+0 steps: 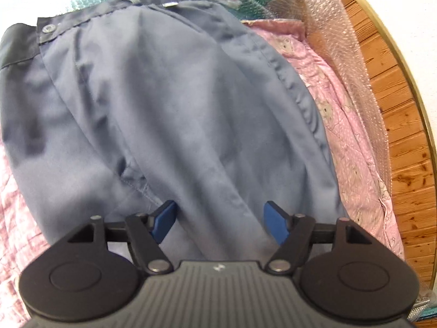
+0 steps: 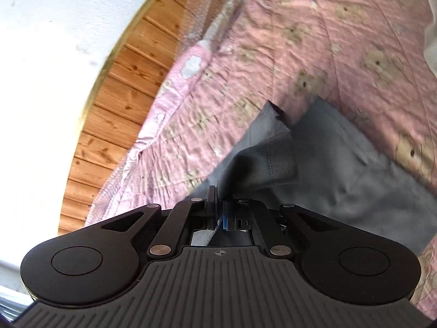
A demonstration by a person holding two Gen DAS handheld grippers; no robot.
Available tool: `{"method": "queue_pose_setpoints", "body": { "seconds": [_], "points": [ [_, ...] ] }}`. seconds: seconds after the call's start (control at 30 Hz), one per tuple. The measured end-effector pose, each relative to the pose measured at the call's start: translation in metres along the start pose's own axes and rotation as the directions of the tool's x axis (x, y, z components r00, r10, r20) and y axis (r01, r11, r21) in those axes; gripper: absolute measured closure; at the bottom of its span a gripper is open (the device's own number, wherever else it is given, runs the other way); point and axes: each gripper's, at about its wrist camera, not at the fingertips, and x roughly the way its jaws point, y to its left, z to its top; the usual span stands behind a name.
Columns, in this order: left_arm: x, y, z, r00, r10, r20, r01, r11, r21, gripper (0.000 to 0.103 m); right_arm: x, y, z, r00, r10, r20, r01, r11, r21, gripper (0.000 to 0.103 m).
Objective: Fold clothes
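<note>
While the left hand-held gripper (image 1: 218, 224) hangs over the grey trousers (image 1: 169, 114) with its blue pads (image 1: 164, 225) spread wide and nothing pinched between them, the cloth beneath it lies loose on the pink quilt (image 1: 352, 142) of the bed, waistband and button (image 1: 48, 29) toward the far edge. Nothing pins that end, so any pull from the other side could drag the whole garment across the quilt and skew the fold. A crease already bunches near the crotch seam (image 1: 133, 183); folded over as it lies, it would likely be pressed in. Farther right, the quilt runs close to the bed's edge by the wooden panelling (image 1: 404, 169), and cloth swung that way might slide off. In the right wrist view, the right hand-held gripper (image 2: 220, 213) is clamped shut on a thin fold of the trousers (image 2: 338, 180), near a leg's hem (image 2: 273, 125) as far as I can judge. That bite looks narrow, taken at the pad tips; a quick lift could let the fabric slip out, or carry only one layer while the other leg stays behind.
</note>
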Motion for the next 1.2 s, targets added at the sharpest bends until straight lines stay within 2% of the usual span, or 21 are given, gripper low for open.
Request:
{"method": "queue_pose_setpoints", "body": {
  "seconds": [0.1,0.13,0.17,0.23,0.3,0.33,0.4,0.43,0.5,0.53,0.6,0.67,0.73,0.83,0.9,0.93,0.97,1.0,1.07,1.13,1.2],
  "points": [
    [0.013,-0.001,0.008,0.997,0.040,-0.068,-0.042,0.999,-0.032,0.033,-0.005,0.000,-0.003,1.000,-0.010,0.005,0.010,1.000,0.013,0.102],
    [0.018,-0.002,0.011,0.995,0.050,-0.083,-0.054,0.998,-0.043,0.053,-0.003,-0.003,-0.002,1.000,-0.024,-0.004,0.024,1.000,0.015,0.102],
    [0.021,-0.006,0.014,0.995,0.054,-0.089,-0.056,0.998,-0.026,0.083,-0.002,-0.005,-0.002,1.000,-0.028,-0.009,0.028,0.999,0.019,0.102],
    [0.024,-0.014,0.020,0.995,0.042,-0.086,-0.041,0.999,0.016,0.101,-0.001,-0.008,-0.002,0.999,-0.030,-0.018,0.031,0.999,0.028,0.102],
    [0.001,-0.015,0.019,0.998,-0.049,-0.038,0.051,0.997,0.051,0.102,-0.011,-0.009,0.001,1.000,0.003,0.011,-0.003,0.999,0.035,0.102],
    [-0.022,-0.010,0.015,0.989,-0.146,0.005,0.145,0.988,0.047,0.102,-0.024,-0.011,0.001,0.999,0.027,0.042,-0.029,0.999,0.034,0.102],
    [-0.069,0.020,-0.007,0.947,-0.317,0.057,0.308,0.944,0.121,0.101,-0.042,-0.019,0.000,0.997,-0.004,0.075,0.003,1.000,0.015,0.102],
    [-0.072,0.039,-0.020,0.951,-0.309,0.027,0.302,0.942,0.148,0.101,-0.051,-0.023,0.000,0.996,-0.024,0.090,0.023,1.000,0.005,0.102],
    [-0.045,0.083,-0.038,0.975,-0.203,-0.095,0.209,0.976,0.058,0.099,-0.037,-0.047,-0.005,0.994,-0.111,0.026,0.110,0.994,0.005,0.102],
    [-0.039,0.095,-0.042,0.981,-0.168,-0.100,0.173,0.984,0.041,0.098,-0.024,-0.061,-0.010,0.985,-0.167,-0.034,0.167,0.986,0.013,0.102],
    [-0.045,0.100,-0.043,0.980,-0.193,-0.056,0.194,0.981,0.004,0.095,-0.011,-0.081,-0.019,0.971,-0.223,-0.087,0.227,0.973,0.034,0.102],
    [-0.061,0.095,-0.036,0.977,-0.215,0.005,0.215,0.976,-0.021,0.063,-0.007,-0.095,-0.026,0.966,-0.233,-0.109,0.242,0.967,0.078,0.086],
    [-0.073,0.089,-0.029,0.979,-0.195,0.059,0.197,0.980,-0.035,0.040,-0.003,-0.100,-0.029,0.966,-0.231,-0.116,0.243,0.964,0.110,0.081],
    [-0.077,0.080,-0.020,0.982,-0.169,0.083,0.173,0.984,-0.047,0.028,0.007,-0.101,-0.030,0.967,-0.222,-0.125,0.236,0.965,0.111,0.056],
    [-0.060,0.066,-0.010,0.991,-0.128,0.050,0.130,0.991,-0.041,0.031,0.014,-0.100,-0.029,0.969,-0.217,-0.121,0.230,0.968,0.105,0.057],
    [-0.052,0.059,-0.004,0.993,-0.113,0.037,0.114,0.993,-0.029,0.050,0.019,-0.096,-0.028,0.970,-0.209,-0.120,0.222,0.970,0.101,0.065],
    [-0.043,0.052,0.002,0.995,-0.098,0.024,0.099,0.995,-0.017,0.089,0.024,-0.090,-0.023,0.973,-0.195,-0.127,0.208,0.974,0.095,0.091],
    [-0.041,0.042,0.010,0.997,-0.075,0.031,0.074,0.997,0.022,0.100,0.030,-0.080,-0.014,0.974,-0.181,-0.138,0.194,0.977,0.086,0.095],
    [-0.057,0.031,0.026,0.980,-0.169,0.102,0.166,0.985,0.038,0.100,0.030,-0.044,0.016,0.990,-0.099,-0.102,0.107,0.991,0.079,0.099],
    [-0.084,0.036,0.030,0.930,-0.317,0.187,0.318,0.948,0.026,0.100,-0.004,0.011,0.042,0.997,0.079,0.020,-0.079,0.997,-0.011,0.100],
    [-0.095,0.051,0.023,0.895,-0.392,0.213,0.395,0.918,0.029,0.100,-0.055,0.056,0.057,0.958,0.260,0.123,-0.244,0.961,-0.133,0.102]
  ]
}}
